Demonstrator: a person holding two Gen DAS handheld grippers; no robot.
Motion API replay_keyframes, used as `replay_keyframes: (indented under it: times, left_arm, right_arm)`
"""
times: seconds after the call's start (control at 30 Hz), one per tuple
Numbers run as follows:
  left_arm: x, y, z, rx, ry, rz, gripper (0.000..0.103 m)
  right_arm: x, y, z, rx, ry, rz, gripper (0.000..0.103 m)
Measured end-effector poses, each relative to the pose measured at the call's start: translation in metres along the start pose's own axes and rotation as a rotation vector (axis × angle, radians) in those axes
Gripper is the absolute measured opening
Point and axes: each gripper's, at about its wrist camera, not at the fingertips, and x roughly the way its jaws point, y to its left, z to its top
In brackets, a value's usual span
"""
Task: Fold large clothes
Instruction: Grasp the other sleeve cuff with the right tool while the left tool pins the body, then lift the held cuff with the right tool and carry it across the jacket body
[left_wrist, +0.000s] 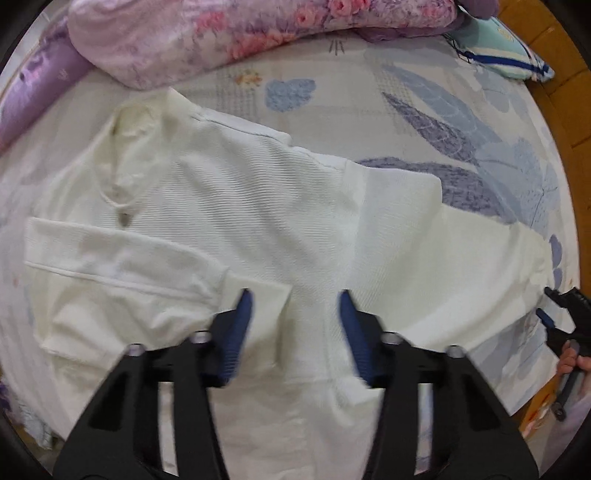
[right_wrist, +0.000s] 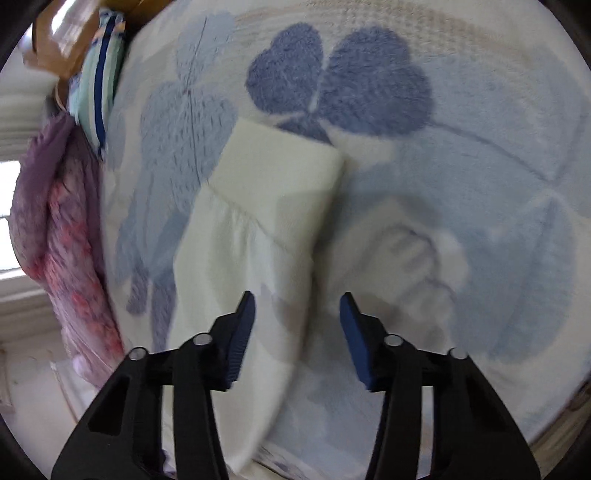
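Left wrist view: our left tool (left_wrist: 295, 306) hangs with its blue pads spread over the white garment (left_wrist: 221, 206), pressing nothing. The garment lies flat across the middle of the bed (left_wrist: 424, 96), its collar toward the pink floral quilt (left_wrist: 207, 33) at the far edge. Right wrist view: our right tool (right_wrist: 297, 308), pads likewise apart, straddles one sleeve (right_wrist: 258, 229) near the bed's edge.

white ribbed sweater (left_wrist: 240, 206), blue leaf-print bedspread (left_wrist: 461, 122)
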Motion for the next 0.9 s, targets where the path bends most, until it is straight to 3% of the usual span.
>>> replay_keyframes:
  times: [0.03, 0.13, 0.23, 0.37, 0.47, 0.7, 0.9]
  left_arm:
    - [0.007, -0.001, 0.002, -0.003, 0.001, -0.020, 0.030]
    - [0.018, -0.006, 0.007, 0.008, -0.025, -0.045, 0.024]
    - [0.034, -0.013, 0.008, 0.036, -0.035, -0.069, 0.010]
    - [0.088, -0.015, -0.001, 0.033, 0.093, -0.034, 0.004]
    - [0.094, -0.014, -0.006, 0.016, 0.067, -0.037, 0.004]
    - [0.097, -0.022, -0.007, 0.051, 0.067, -0.004, 0.004]
    - [0.100, -0.028, -0.005, 0.034, 0.061, -0.014, 0.004]
  right_arm:
    - [0.004, 0.000, 0.005, 0.011, -0.004, 0.023, 0.035]
    - [0.018, -0.010, 0.018, 0.152, -0.006, 0.143, 0.033]
    - [0.026, -0.016, 0.022, 0.191, 0.001, 0.149, 0.027]
    - [0.006, 0.003, 0.015, 0.033, -0.036, 0.072, 0.015]
    - [-0.021, 0.026, 0.003, -0.066, -0.089, 0.070, 0.013]
    - [-0.107, 0.093, -0.033, -0.185, -0.212, 0.254, 0.013]
    - [-0.165, 0.182, -0.094, -0.391, -0.258, 0.379, 0.013]
